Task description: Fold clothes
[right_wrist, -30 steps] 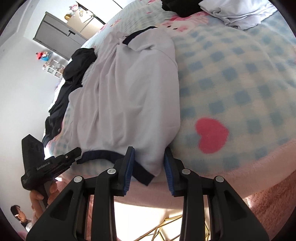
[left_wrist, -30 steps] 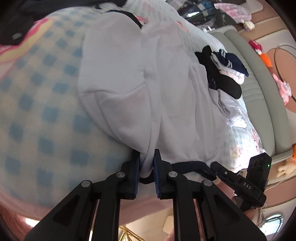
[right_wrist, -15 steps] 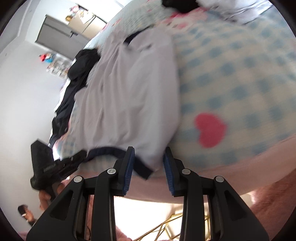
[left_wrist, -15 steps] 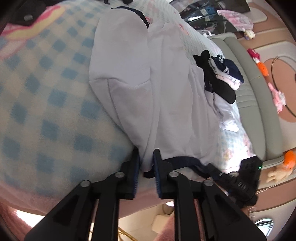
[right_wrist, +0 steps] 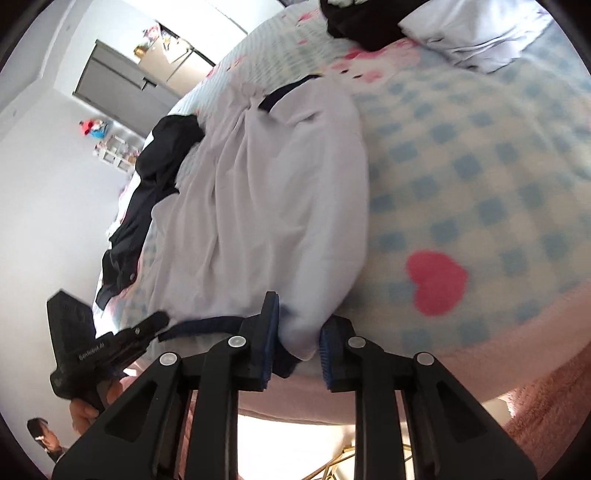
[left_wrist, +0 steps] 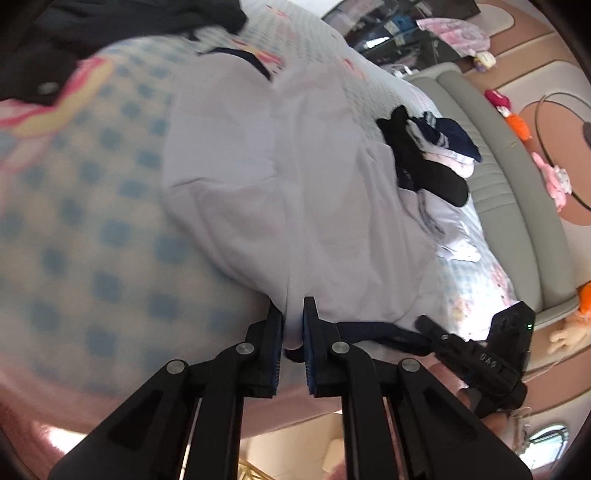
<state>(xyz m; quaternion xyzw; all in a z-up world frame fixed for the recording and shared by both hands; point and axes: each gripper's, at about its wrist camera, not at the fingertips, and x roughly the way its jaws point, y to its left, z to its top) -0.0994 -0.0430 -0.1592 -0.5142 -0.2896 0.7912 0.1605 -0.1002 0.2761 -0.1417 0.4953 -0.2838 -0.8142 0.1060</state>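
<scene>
We have a white shirt point(left_wrist: 295, 192) with navy trim spread across the bed, lying on a blue-and-cream checked blanket point(left_wrist: 85, 236) with its dark-edged hem toward us at the near edge of the mattress. Our left gripper point(left_wrist: 292, 332) has the hem's left corner between its blue-padded fingers; its jaws are closing and the cloth is bunched tight in the narrow gap, with both pads pressing on it. Our right gripper point(right_wrist: 297, 334) holds the other corner of the same hem: its jaws are closing too, and a fold of white cloth with a bit of navy trim fills the space between the pads, touching both. The navy hem band point(left_wrist: 373, 332) runs between the two grippers, just off the mattress edge. From the left wrist view we see the right gripper's black body point(left_wrist: 480, 354) low on the right, and from the right wrist view the left one point(right_wrist: 96, 343) low on the left, held in a hand point(right_wrist: 86, 410). A small heap of dark and striped socks point(left_wrist: 428, 155) sits on the bed just beside the shirt's far side, touching its edge. In the right wrist view a black garment point(right_wrist: 147, 192) lies along the shirt's left edge, a red heart point(right_wrist: 436, 280) is printed on the blanket to the right, and a folded white piece point(right_wrist: 476, 33) rests at the far end.
</scene>
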